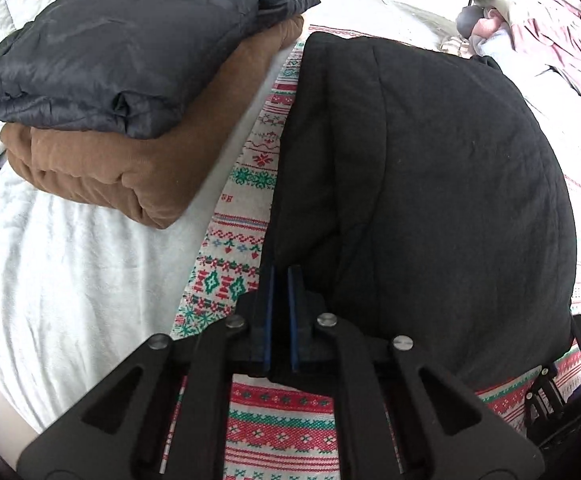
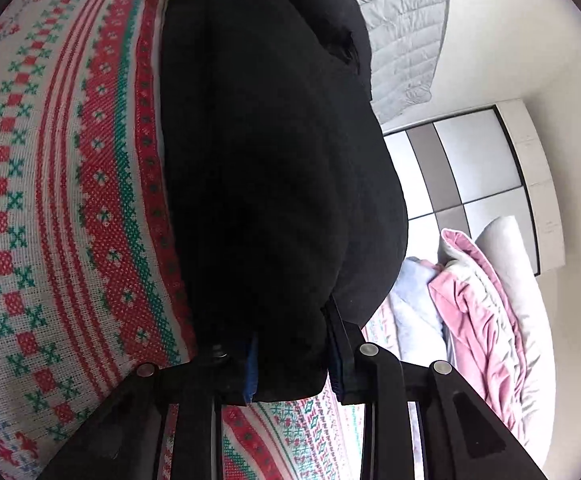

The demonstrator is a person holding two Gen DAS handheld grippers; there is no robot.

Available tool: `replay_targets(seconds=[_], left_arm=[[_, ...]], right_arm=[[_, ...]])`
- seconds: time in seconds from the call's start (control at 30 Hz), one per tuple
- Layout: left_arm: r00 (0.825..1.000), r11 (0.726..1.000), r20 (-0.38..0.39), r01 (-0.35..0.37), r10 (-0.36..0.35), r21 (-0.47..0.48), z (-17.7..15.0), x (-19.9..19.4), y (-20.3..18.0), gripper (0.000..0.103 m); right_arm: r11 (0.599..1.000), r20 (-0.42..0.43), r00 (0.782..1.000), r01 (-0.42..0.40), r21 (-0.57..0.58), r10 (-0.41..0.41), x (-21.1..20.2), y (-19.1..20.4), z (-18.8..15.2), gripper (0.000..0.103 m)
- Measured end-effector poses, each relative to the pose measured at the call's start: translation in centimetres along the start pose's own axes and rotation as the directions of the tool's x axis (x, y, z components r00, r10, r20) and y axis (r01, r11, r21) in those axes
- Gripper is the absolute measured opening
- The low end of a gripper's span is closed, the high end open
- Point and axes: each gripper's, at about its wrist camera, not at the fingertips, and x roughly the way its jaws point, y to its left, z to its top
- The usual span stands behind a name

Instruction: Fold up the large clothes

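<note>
A black padded garment (image 1: 430, 192) lies folded on a red, green and white patterned cloth (image 1: 250, 164) on the bed. My left gripper (image 1: 281, 280) is shut on the garment's near left edge, the blue pads pinching black fabric. In the right wrist view the same black garment (image 2: 274, 168) fills the middle. My right gripper (image 2: 294, 356) is shut on its thick near end, with fabric bulging between the two fingers. The right gripper (image 1: 570, 364) also shows at the right edge of the left wrist view.
A folded dark grey jacket (image 1: 130, 40) lies on a folded brown garment (image 1: 122, 168) at the left on the white bedding (image 1: 70, 272). A pink and grey heap of clothes (image 1: 538, 20) lies at the far right. A wardrobe (image 2: 470, 168) stands beyond.
</note>
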Motion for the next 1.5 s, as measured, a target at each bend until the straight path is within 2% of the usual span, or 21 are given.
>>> replay_targets(seconds=[0.03,0.1,0.2,0.23,0.3,0.33,0.37,0.43,0.5,0.57,0.6,0.67,0.73,0.77,0.87,0.97,1.07,1.23,1.33,1.43,1.5], left_arm=[[1.000,1.000,0.001,0.001,-0.001,-0.002,0.0,-0.1,0.0,0.007],[1.000,1.000,0.005,0.006,-0.006,-0.008,0.2,-0.5,-0.2,0.007],[1.000,1.000,0.011,0.000,0.000,0.005,0.2,-0.9,-0.3,0.008],[1.000,1.000,0.012,-0.004,0.004,0.008,0.2,-1.0,-0.3,0.008],[1.000,1.000,0.009,-0.004,0.004,0.009,0.2,-1.2,-0.3,0.008],[1.000,1.000,0.010,-0.006,0.006,0.011,0.3,-1.2,-0.4,0.008],[1.000,1.000,0.010,-0.009,0.009,0.015,0.3,-1.2,-0.5,0.008],[1.000,1.000,0.007,-0.013,0.013,0.016,0.3,-1.2,-0.4,0.008],[1.000,1.000,0.004,-0.014,0.014,0.013,0.3,-1.2,-0.5,0.008],[1.000,1.000,0.004,-0.014,0.014,0.014,0.3,-1.2,-0.5,0.008],[1.000,1.000,0.003,-0.014,0.014,0.014,0.4,-1.1,-0.5,0.008],[1.000,1.000,0.002,-0.015,0.015,0.016,0.4,-1.0,-0.5,0.008],[1.000,1.000,0.002,-0.017,0.017,0.021,0.4,-0.9,-0.5,0.008],[1.000,1.000,0.003,-0.019,0.019,0.023,0.3,-0.9,-0.5,0.008],[1.000,0.999,0.000,-0.027,0.027,0.027,0.2,-0.7,-0.7,0.008],[0.999,0.999,-0.001,-0.034,0.034,0.034,0.2,-0.6,-0.9,0.008],[1.000,0.999,-0.009,-0.027,0.028,0.032,0.5,-0.5,-0.7,0.008],[1.000,1.000,-0.008,0.012,-0.012,-0.024,1.6,-1.4,1.0,0.018],[0.998,0.998,0.052,0.027,-0.024,-0.055,2.8,-3.2,2.0,0.019],[0.992,0.996,0.112,0.064,-0.057,-0.062,4.5,-4.7,1.8,0.030],[0.986,0.996,0.145,0.085,-0.078,-0.037,6.2,-5.3,0.8,0.035]], right_arm=[[1.000,0.008,1.000,-0.009,0.018,0.009,0.6,-1.0,-0.2,0.031],[0.998,0.024,0.999,-0.030,0.054,0.028,0.5,-2.4,-0.5,0.042],[0.990,-0.014,0.996,-0.085,0.111,0.088,0.4,-5.2,-0.6,0.052],[0.985,-0.012,0.994,-0.110,0.133,0.113,0.1,-6.2,-1.1,0.053],[0.950,0.059,0.977,-0.215,0.226,0.206,-1.6,-8.8,-1.4,0.054],[0.921,0.102,0.962,-0.271,0.282,0.252,-2.2,-10.1,-1.5,0.054],[0.872,0.159,0.938,-0.345,0.347,0.307,-2.4,-12.1,-1.6,0.054],[0.731,0.281,0.881,-0.473,0.492,0.380,-2.2,-15.8,-2.3,0.054],[0.607,0.339,0.851,-0.524,0.597,0.401,-0.9,-18.2,-2.5,0.053],[0.497,0.356,0.836,-0.537,0.681,0.416,1.1,-19.5,-2.5,0.051],[0.459,0.350,0.828,-0.541,0.705,0.438,2.3,-19.6,-2.4,0.044],[0.427,0.313,0.821,-0.528,0.734,0.477,4.8,-19.1,-1.8,0.034],[0.389,0.294,0.810,-0.520,0.760,0.508,6.5,-18.6,-1.5,0.031],[0.387,0.293,0.811,-0.517,0.764,0.506,7.0,-18.5,-1.4,0.031],[0.439,0.237,0.827,-0.487,0.755,0.510,6.7,-16.4,-0.8,0.031],[0.527,0.165,0.857,-0.441,0.727,0.489,7.2,-14.4,0.2,0.031],[0.540,0.133,0.868,-0.410,0.735,0.478,7.4,-13.8,0.8,0.031],[0.483,0.175,0.847,-0.442,0.756,0.502,6.8,-14.5,0.0,0.031],[0.400,0.239,0.829,-0.471,0.786,0.506,5.7,-15.7,-1.2,0.032],[0.346,0.281,0.850,-0.452,0.822,0.445,5.2,-18.6,-2.2,0.032],[0.323,0.285,0.854,-0.443,0.836,0.435,6.1,-20.2,-2.5,0.032]])
